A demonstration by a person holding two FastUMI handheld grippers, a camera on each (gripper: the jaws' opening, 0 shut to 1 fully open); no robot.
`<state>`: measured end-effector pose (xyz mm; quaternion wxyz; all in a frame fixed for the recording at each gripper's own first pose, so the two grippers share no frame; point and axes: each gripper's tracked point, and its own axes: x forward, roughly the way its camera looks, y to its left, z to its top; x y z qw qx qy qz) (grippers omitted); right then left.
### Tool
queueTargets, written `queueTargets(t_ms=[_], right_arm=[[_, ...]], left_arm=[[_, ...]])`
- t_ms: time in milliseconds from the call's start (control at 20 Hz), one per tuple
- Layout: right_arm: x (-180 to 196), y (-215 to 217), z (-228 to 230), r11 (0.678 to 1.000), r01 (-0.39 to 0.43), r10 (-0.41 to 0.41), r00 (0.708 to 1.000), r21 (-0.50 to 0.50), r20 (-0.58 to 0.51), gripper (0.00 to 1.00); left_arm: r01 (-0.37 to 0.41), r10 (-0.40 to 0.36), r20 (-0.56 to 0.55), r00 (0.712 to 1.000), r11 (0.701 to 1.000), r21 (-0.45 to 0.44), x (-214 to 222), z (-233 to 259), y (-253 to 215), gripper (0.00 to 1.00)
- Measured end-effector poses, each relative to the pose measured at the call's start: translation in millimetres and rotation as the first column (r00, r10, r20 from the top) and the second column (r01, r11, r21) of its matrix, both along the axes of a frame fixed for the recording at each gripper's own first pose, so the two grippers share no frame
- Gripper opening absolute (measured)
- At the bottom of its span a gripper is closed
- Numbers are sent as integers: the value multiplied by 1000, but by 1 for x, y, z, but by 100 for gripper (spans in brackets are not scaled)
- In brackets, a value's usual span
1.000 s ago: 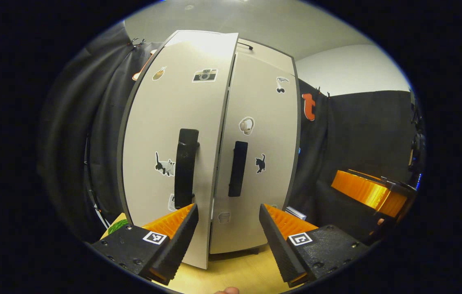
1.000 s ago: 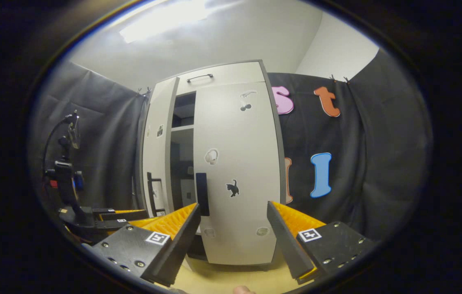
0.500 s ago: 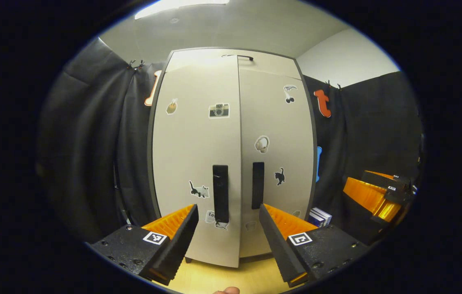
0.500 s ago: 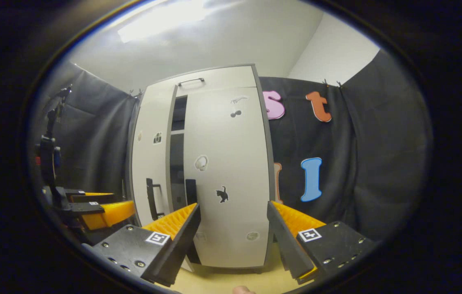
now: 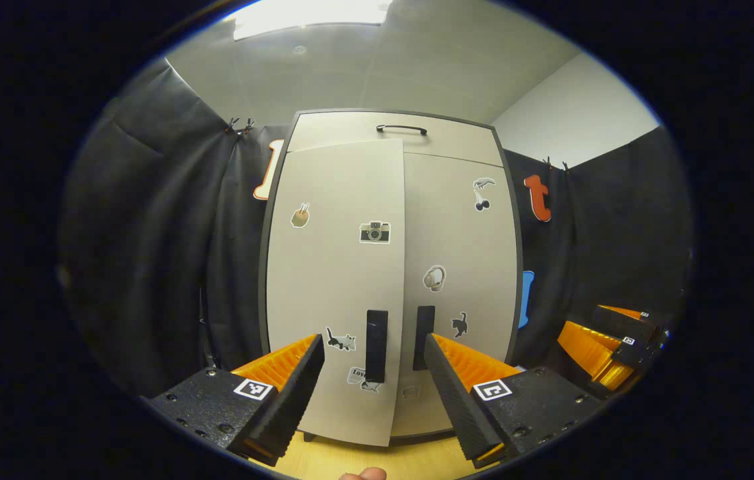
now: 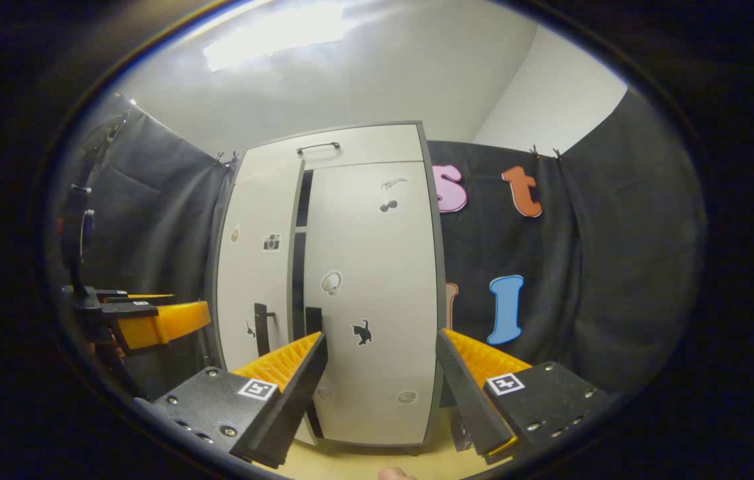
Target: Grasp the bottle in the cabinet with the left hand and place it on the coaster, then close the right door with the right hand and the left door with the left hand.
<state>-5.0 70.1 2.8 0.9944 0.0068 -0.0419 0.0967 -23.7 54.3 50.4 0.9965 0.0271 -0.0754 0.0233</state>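
- Black cloth walls flank the pale cabinet (image 5: 390, 267), which stands on a light wooden surface (image 5: 350, 460) under a ceiling light.
- Over the last second the left door (image 5: 333, 293) has swung from well ajar to nearly flush with the cabinet front, and the left gripper (image 5: 371, 390) has backed away from it.
- That gripper hangs wide open and empty, its fingers framing the two dark handles; the left handle (image 5: 377, 345) sits apart from them.
- From the right gripper view, a dark slit (image 6: 298, 267) remains between the left door and the right door (image 6: 373, 300), so the closing looks, by judgement, not quite finished.
- Seen head-on from the left gripper view, the same doors appear almost shut.
- Also spread open and empty, the right gripper (image 6: 382, 393) faces the closed right door.
- Neither the bottle nor the coaster can be located from here.
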Motion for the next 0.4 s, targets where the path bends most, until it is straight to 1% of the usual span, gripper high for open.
queueTargets(t_ms=[100,150,200,400], right_arm=[[0,-4,1,1000,14,-14,1000,-8,4,98],[-1,-5,2,1000,17,-17,1000,-9,7,98],[0,-6,2,1000,19,-19,1000,-9,8,98],[-2,-10,2,1000,23,-23,1000,-10,5,98]], left_arm=[[-6,6,-4,1000,1000,-13,2,-1,1,94],[-10,10,-6,1000,1000,-20,3,-2,1,89],[-11,11,-9,1000,1000,-26,3,-3,1,94],[-15,14,-26,1000,999,-43,5,-10,0,95]])
